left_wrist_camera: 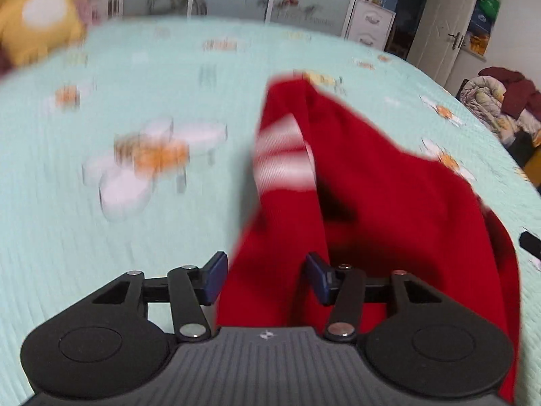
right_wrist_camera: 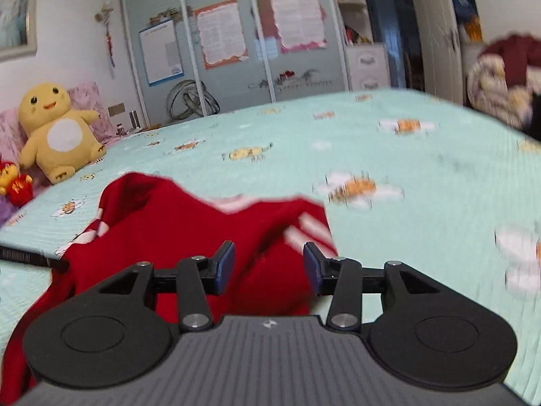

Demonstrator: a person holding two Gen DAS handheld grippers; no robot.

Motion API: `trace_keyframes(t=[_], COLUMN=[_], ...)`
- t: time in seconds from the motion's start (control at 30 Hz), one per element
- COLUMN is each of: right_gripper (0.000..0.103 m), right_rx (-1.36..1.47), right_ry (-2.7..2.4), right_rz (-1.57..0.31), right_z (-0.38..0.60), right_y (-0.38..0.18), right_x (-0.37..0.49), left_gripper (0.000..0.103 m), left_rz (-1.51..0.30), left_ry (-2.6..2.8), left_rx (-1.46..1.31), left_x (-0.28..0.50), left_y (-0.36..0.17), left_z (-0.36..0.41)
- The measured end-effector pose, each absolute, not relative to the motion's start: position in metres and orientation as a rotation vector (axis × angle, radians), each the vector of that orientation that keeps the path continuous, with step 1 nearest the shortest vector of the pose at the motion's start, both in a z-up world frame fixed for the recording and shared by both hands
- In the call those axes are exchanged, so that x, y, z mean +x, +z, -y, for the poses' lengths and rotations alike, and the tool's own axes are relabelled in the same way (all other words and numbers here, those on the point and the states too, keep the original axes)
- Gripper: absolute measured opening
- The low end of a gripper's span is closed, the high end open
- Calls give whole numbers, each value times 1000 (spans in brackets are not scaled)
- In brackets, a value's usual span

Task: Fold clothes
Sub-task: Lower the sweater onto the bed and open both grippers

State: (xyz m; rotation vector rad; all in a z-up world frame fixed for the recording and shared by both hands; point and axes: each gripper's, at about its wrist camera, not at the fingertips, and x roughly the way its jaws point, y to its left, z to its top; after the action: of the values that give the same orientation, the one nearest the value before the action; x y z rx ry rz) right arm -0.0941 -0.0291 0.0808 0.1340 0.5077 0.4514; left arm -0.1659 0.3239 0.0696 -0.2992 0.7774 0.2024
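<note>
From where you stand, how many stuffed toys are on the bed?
2: a yellow stuffed toy against the pink pillows, and a small red toy beside it at the picture's edge. Others may be hidden.

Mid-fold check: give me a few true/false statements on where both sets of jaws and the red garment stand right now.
1. The left gripper has its jaws spread apart. True.
2. The right gripper is clamped shut on the red garment. False: its jaws stand open, with red cloth seen between and beyond them.
3. The red garment has white stripes. True.
4. The garment lies on a wooden table. False: it lies on a pale green bedspread printed with bees.
5. A yellow plush toy sits at the far end of the bed. True.
6. The garment is already folded into a neat square. False: it lies rumpled.
</note>
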Motion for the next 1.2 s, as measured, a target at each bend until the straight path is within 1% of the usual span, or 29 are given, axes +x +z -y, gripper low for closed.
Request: trace_keyframes(t=[0.1, 0.17, 0.23, 0.37, 0.43, 0.53, 0.67, 0.8, 0.93, 1.03, 1.1, 1.13, 1.17, 1.2], right_gripper=[47, 50, 51, 51, 53, 61, 61, 62, 62, 62, 61, 53, 32, 22], right_rx=[220, 286, 322, 317, 304, 217, 36, -172, -263, -251, -217, -204, -195, -196], right_ry=[457, 458, 462, 475, 494, 568, 633, 612, 516, 499, 496, 489, 476, 452], right_rz=[-544, -572, -593, -635, -644, -619, -587, -503, -547, -597, -596, -586, -574, -556], right_z=[49, 66, 81, 91, 88, 68, 38, 22, 26, 37, 46, 49, 53, 57], right_y=[66, 57, 52, 45, 45, 49, 50, 46, 35, 25, 24, 25, 26, 29], right_x=[-120, -143, -168, -212, -233, -257, -281, -307, -303, -296, -291, -289, -286, -281], left_gripper=[58, 64, 66, 67, 67, 67, 67, 68, 68, 68, 68, 68, 68, 68], left_rz=[-754, -731, -708, -709, -718, -749, -751, -747, -786, -809, -819, -822, -826, -827], left_ry=[167, 146, 125, 95, 70, 49, 28, 31, 42, 50, 58, 62, 66, 70], left_rx=[-325, -337, -350, -353, -355, -346, -302, -229, -204, -168, -144, -143, -143, -144], left_x=[-202, -223, -244, -266, -274, -278, -287, -294, -293, -292, -290, -290, -289, -288], left_y=[61, 61, 62, 63, 61, 55, 56, 57, 47, 40, 36, 34, 33, 31], left_z=[-301, -294, -287, -271, -262, -247, -230, -218, -216, -212, -209, -210, -210, -210])
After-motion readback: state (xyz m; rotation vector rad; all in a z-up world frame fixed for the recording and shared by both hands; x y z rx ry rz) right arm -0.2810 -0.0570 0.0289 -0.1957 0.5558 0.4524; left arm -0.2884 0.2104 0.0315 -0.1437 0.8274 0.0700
